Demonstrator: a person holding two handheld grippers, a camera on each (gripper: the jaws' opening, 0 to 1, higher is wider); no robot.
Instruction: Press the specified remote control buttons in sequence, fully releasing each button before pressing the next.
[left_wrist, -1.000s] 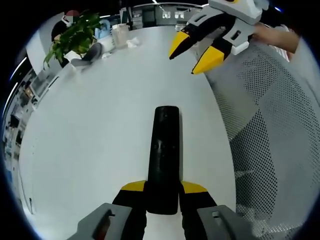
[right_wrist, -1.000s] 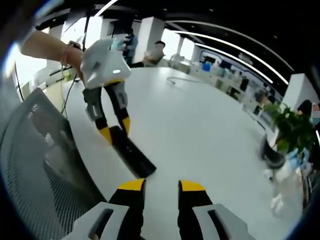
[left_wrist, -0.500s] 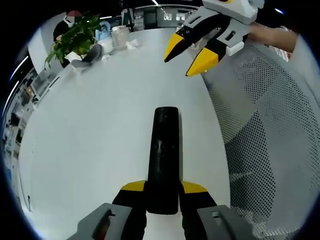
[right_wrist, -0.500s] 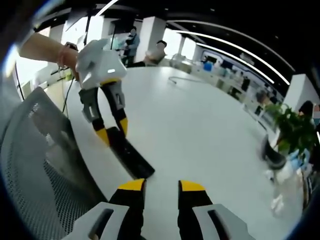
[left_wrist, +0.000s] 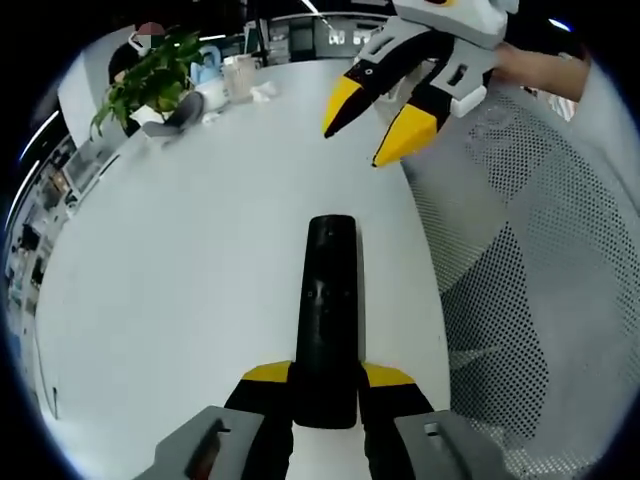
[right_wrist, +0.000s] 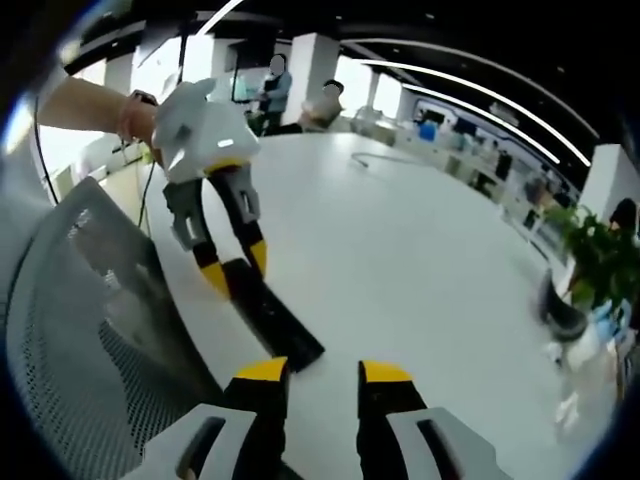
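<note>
left gripper (left_wrist: 326, 378) clamped on the near end of the remote (left_wrist: 328, 300), yellow tips hugging both sides, remote pointing straight out over the white table (left_wrist: 180, 260). in the right gripper view same story: left gripper (right_wrist: 232, 272) pinching the remote (right_wrist: 272, 322) by one end, the other end reaching twd the camera.

right gripper (right_wrist: 324, 372): jaws a narrow gap apart, nothing btwn them, hanging just short of the remote's free end. from the left gripper view the right gripper (left_wrist: 368, 120) floats above and beyond the remote's far tip, yellow tips parted, no contact w/ the buttons.

what's changed over the last sec: right gripper has slid a bit further in over the table and twd the remote; in its own view the remote sits larger and nearer the jaws. remote itself hasn't budged in the left grip. so this reads as the approach, no press yet, prob lining up a tip on a button.

outward: mesh chair (left_wrist: 540, 260) beside the table edge, plant (left_wrist: 150, 75) and cups (left_wrist: 238, 72) at the far end, well apart from the action. buttons too small to tell which is the target.
</note>
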